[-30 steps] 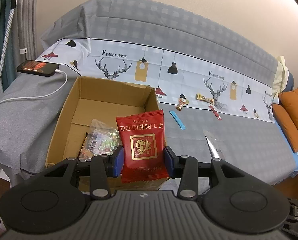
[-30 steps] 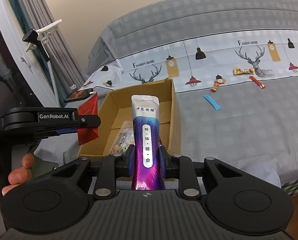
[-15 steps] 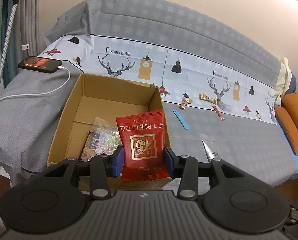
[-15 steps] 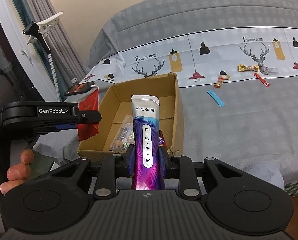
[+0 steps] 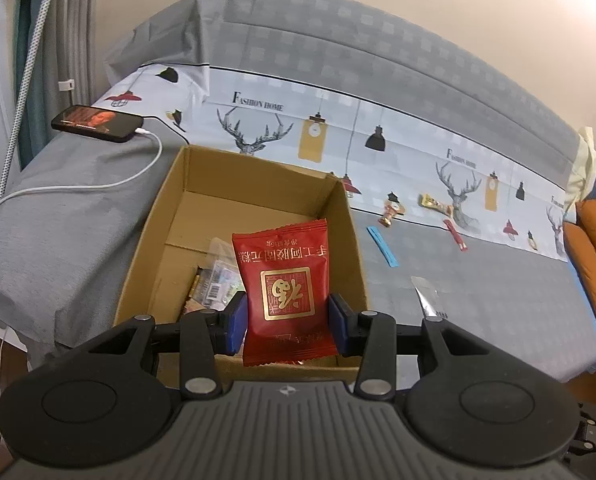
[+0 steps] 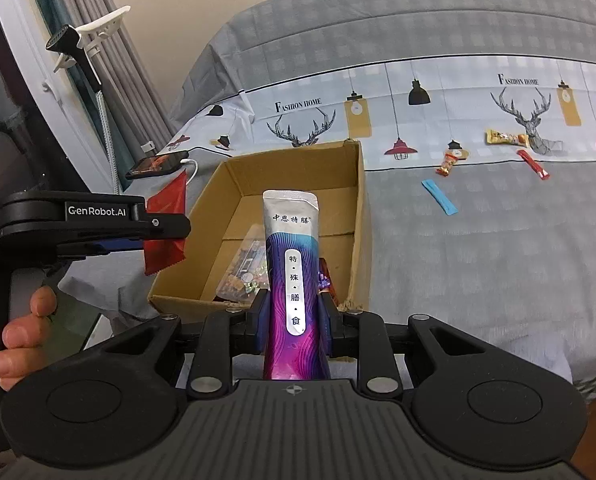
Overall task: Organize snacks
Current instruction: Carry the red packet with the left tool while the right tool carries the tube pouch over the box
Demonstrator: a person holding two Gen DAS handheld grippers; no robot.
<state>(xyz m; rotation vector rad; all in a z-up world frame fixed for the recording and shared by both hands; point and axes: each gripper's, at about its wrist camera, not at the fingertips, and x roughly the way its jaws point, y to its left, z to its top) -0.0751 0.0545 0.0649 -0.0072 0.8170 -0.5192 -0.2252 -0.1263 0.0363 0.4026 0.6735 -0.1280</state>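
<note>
Clamping a red packet [image 5: 285, 288] in the left tool [image 5: 286, 324], low centre, over the cardboard box [image 5: 150, 240]. Clamping a purple pouch [image 6: 294, 280] in the right tool [image 6: 294, 320] (only here: fingers [image 6: 22, 336], lower left).

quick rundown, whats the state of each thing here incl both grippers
left gripper: shut on red packet
right gripper: shut on purple sachet
cardboard box: open, some snacks inside
clear snack bag: lying in box
phone: screen lit, cable plugged in
blue stick: loose on the sofa
</note>
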